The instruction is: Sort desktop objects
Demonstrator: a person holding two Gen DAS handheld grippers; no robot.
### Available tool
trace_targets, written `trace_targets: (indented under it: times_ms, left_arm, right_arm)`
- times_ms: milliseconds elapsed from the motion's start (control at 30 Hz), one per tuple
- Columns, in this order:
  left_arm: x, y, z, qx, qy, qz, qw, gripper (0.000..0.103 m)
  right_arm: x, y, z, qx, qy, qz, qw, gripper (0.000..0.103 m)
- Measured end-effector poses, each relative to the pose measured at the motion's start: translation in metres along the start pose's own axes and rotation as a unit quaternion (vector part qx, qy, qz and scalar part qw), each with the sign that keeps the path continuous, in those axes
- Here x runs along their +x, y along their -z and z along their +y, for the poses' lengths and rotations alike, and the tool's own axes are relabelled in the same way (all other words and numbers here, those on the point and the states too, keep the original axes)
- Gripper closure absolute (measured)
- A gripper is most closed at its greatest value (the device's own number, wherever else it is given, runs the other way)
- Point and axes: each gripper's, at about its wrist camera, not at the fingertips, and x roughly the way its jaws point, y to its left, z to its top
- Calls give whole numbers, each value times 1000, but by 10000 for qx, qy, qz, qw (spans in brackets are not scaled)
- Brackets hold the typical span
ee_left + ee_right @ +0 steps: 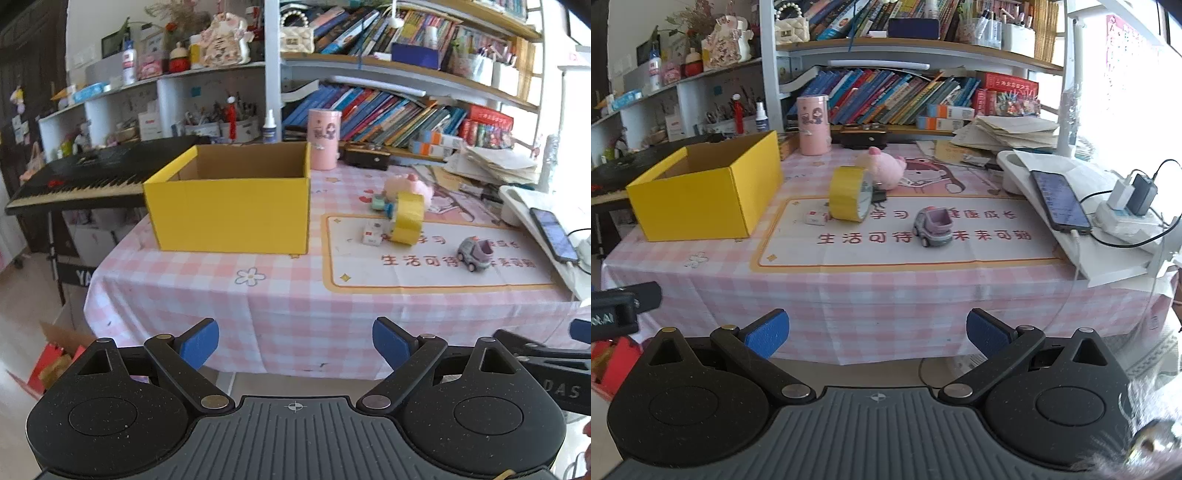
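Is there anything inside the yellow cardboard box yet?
The open yellow cardboard box shows only bare brown inner walls in both wrist views. Its floor is hidden behind the near wall, so whether anything lies at the bottom cannot be seen.

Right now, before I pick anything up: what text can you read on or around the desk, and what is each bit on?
"生活可待": red print on the mat, clear in the right wrist view.
"学习": upper line of that mat, beside the tape.
"YA": white letters on the keyboard stand, cut off.
"DAS": on the right tool, seen from the left wrist.
Book spines, phone screen, small box label: too small or blurred.
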Motion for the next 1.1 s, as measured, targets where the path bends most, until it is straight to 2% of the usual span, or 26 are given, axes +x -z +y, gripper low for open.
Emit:
trace_targets:
  times_ms: [133, 700, 933, 1100]
  left_arm:
    - [-2, 1, 2, 62, 25, -72, 10000, 11]
    - [8, 1, 7, 72, 102, 110, 9999, 11]
    - [11, 2, 2, 340, 69, 216, 9992, 11]
    - [11, 1, 3, 349, 79, 185, 9992, 11]
  right_arm:
    - [-1, -1, 3, -21, -31, -1, 10000, 0]
    - [3, -4, 7, 26, -158, 82, 9998, 0]
    - [6, -4, 9, -36, -95, 85, 9999, 0]
    - [8, -4, 11, -69, -107, 104, 9999, 0]
